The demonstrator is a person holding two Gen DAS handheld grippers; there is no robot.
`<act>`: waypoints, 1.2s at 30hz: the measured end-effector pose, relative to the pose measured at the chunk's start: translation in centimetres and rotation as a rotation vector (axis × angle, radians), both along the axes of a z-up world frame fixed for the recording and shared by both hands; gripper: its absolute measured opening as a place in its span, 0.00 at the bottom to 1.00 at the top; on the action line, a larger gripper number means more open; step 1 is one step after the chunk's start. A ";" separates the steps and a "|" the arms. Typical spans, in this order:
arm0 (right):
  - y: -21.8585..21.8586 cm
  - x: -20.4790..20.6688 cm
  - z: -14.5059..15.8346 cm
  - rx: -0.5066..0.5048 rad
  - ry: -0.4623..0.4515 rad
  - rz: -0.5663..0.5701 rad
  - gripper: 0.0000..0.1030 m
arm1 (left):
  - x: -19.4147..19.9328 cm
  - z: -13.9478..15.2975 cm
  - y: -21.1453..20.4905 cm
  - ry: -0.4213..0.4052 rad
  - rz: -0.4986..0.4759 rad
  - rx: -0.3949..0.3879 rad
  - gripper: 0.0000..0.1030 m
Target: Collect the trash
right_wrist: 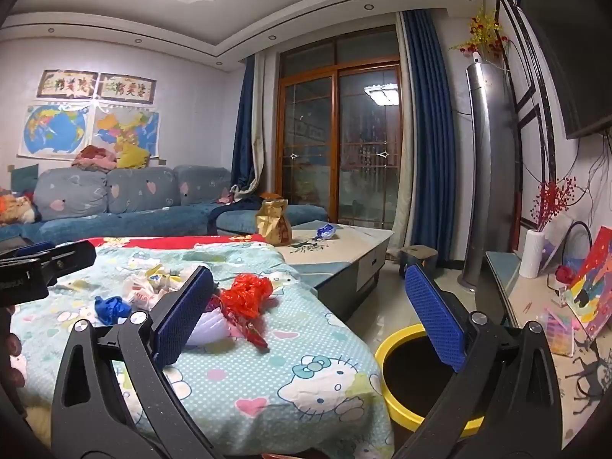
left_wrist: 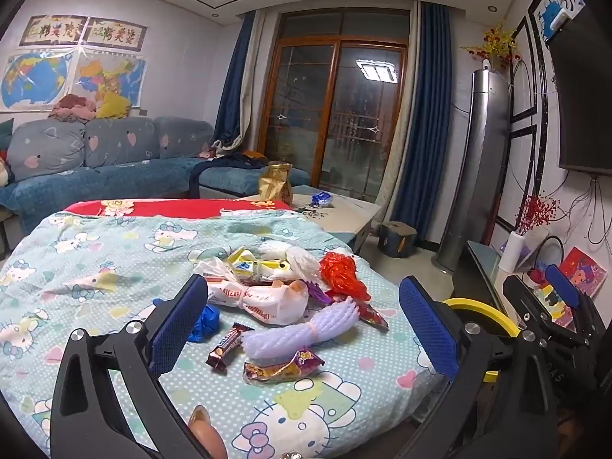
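Note:
A pile of trash lies on the cartoon-cat cloth [left_wrist: 95,267]: a white printed plastic bag [left_wrist: 264,300], a red mesh wad [left_wrist: 342,275], a lavender foam net [left_wrist: 306,331], a brown candy-bar wrapper [left_wrist: 227,346], a purple-yellow snack wrapper [left_wrist: 283,367] and a blue crumpled piece [left_wrist: 206,321]. My left gripper [left_wrist: 304,325] hovers open just short of the pile, nothing between its pads. My right gripper [right_wrist: 310,315] is open and empty, between the cloth's right edge and the yellow-rimmed bin [right_wrist: 382,359] on the floor. In the right wrist view the red mesh wad [right_wrist: 246,292] lies beyond the left pad.
A gold bag [right_wrist: 273,222] and a blue wrapper [right_wrist: 325,231] sit on the coffee table [right_wrist: 355,241] behind the cloth. A low stand [right_wrist: 508,267] with a white vase [right_wrist: 531,254] runs along the right wall. A grey tower unit [right_wrist: 489,176] stands by the blue curtains. A sofa [left_wrist: 95,176] fills the back left.

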State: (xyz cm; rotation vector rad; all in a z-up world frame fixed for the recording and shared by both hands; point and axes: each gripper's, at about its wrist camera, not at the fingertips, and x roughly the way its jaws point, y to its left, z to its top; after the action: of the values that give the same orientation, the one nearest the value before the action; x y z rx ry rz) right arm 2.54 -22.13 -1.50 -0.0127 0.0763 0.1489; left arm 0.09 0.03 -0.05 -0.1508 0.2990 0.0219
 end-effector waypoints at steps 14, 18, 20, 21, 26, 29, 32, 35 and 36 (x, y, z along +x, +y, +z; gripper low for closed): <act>0.1 -0.1 0.0 0.002 0.006 0.000 0.90 | -0.5 -0.1 -0.6 -0.012 -0.023 0.009 0.94; 0.1 -0.1 0.0 0.000 0.006 -0.001 0.90 | -0.5 -0.1 -0.6 -0.010 -0.023 0.008 0.94; 0.1 -0.1 0.0 0.001 0.006 -0.001 0.90 | -0.6 0.0 -0.7 -0.010 -0.025 0.008 0.94; 0.1 -0.1 0.0 0.000 0.006 0.000 0.90 | -0.5 -0.1 -0.5 -0.010 -0.022 0.007 0.94; 0.1 -0.1 0.0 -0.001 0.007 0.001 0.90 | -0.6 0.0 -0.6 -0.012 -0.025 0.004 0.94; 0.1 -0.1 -0.1 0.001 0.006 0.000 0.90 | -0.6 0.0 -0.6 -0.011 -0.025 0.004 0.94; 0.1 -0.1 -0.1 -0.001 0.004 -0.003 0.90 | -0.5 0.0 -0.6 -0.012 -0.025 0.003 0.94; 0.1 -0.1 -0.1 -0.001 0.005 -0.001 0.90 | -0.5 0.0 -0.6 -0.012 -0.025 0.003 0.94; 0.1 -0.1 -0.1 -0.001 0.005 -0.002 0.90 | -0.5 0.0 -0.6 -0.012 -0.025 0.002 0.94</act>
State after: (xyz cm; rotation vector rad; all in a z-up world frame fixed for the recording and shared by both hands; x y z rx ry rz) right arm 2.46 -22.02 -1.59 -0.0130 0.0812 0.1469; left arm -0.44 -0.58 -0.04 -0.1447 0.2889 -0.0038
